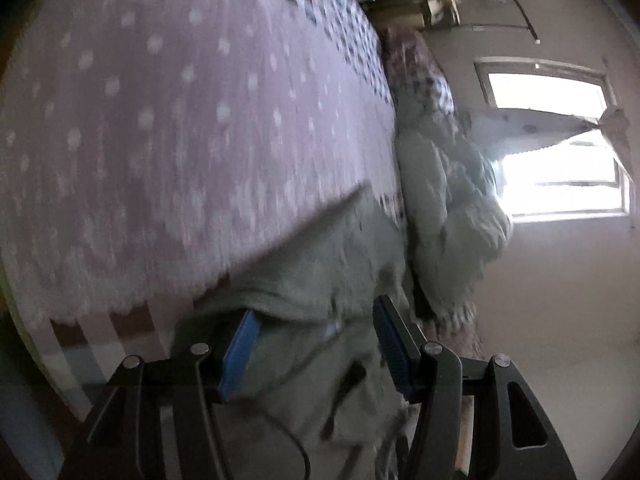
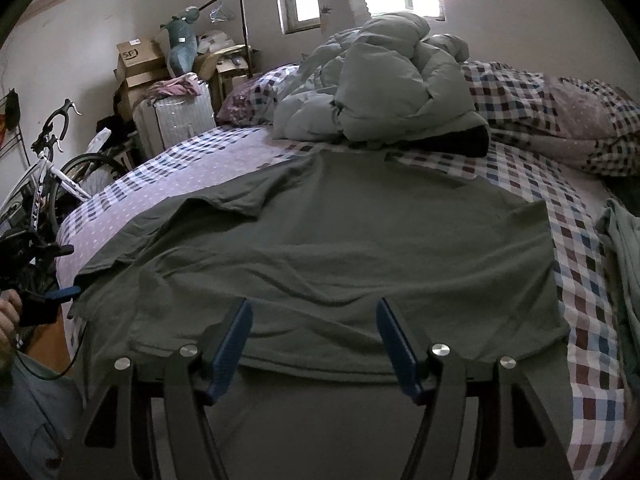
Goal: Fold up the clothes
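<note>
bare sheet (image 2: 168,168) l, puffy jacket (image 2: 384,92) blocks far end

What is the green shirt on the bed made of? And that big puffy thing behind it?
The green shirt looks like soft, thin knit cloth, probably cotton: matte, lying flat with small ripples. The puffy thing looks like a quilted comforter or padded coat, smooth pale-green fabric over stuffing: it bulges in fat stitched sections. I can't tell which.
</note>
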